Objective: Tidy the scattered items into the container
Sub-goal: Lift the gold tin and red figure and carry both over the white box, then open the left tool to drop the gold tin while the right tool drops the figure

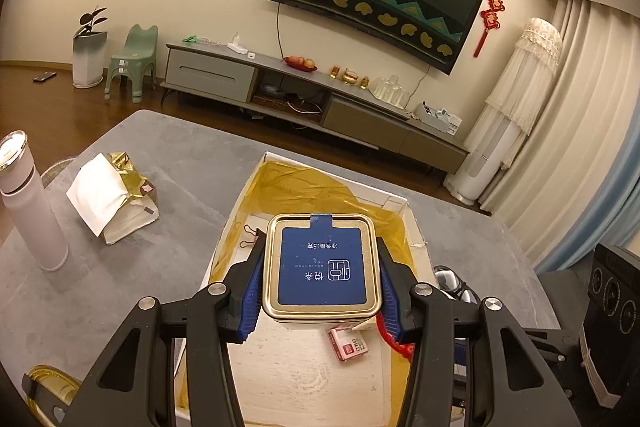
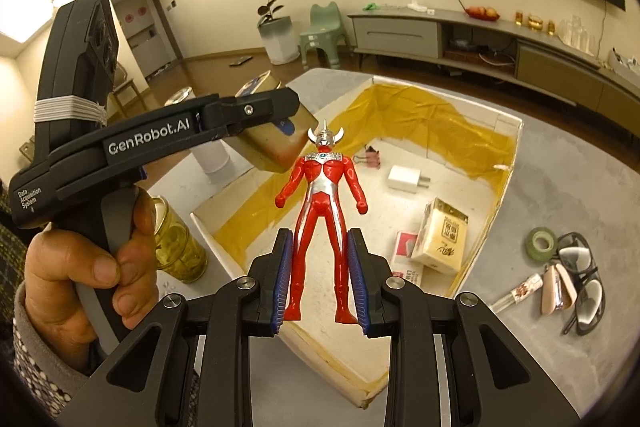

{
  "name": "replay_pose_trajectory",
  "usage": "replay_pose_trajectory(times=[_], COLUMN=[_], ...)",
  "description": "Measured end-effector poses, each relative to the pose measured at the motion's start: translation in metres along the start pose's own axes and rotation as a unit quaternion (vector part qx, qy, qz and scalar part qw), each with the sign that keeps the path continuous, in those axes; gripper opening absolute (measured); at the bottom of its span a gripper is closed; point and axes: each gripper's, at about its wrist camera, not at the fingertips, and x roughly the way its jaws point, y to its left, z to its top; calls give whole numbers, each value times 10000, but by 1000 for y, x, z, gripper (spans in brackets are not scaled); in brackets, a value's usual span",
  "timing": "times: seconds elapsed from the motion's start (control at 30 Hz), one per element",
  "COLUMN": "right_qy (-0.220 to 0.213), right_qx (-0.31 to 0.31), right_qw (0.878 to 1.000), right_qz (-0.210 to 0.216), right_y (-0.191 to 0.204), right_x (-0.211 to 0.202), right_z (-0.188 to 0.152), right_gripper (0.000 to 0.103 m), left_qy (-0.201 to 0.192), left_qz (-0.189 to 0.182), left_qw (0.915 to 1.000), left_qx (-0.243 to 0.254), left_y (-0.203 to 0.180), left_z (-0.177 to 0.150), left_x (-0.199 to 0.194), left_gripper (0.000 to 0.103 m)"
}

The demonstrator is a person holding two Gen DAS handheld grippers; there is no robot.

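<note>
Left gripper (image 1: 322,283) clamps tea tin (image 1: 322,265); right gripper (image 2: 322,281) pinches red figure (image 2: 322,211) by legs, both over box (image 2: 502,195). Risk: the two collide, or figure pivots & drops outside.

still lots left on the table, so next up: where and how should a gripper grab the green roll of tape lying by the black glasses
The green roll of tape lies flat on the grey table, hole up. Probably come straight down from above, one finger in the hole and one outside, pinching the wall on the side away from the black glasses.
</note>
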Motion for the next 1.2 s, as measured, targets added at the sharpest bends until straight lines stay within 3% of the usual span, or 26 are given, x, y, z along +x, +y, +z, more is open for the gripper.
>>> replay_pose_trajectory(times=[0.17,0.4,0.7,0.97,1.2], right_qy=[68,354,663,776,840], right_qx=[95,382,334,374,337], right_qw=[9999,9986,9971,9960,9955], right_qz=[-30,-39,-156,-251,-279], right_y=[-2,-4,8,7,7], right_x=[9,31,49,56,57], right_z=[0,-2,-6,-4,-4], right_gripper=[29,29,29,29,38], left_qy=[17,412,806,918,1140], left_qz=[99,303,397,528,626], left_qw=[9999,9980,9953,9937,9907], left_qx=[11,381,357,369,389], left_y=[3,-3,16,23,24], left_z=[1,-7,-11,-11,-14], left_x=[1,20,32,42,52], left_gripper=[50,50,50,50,51])
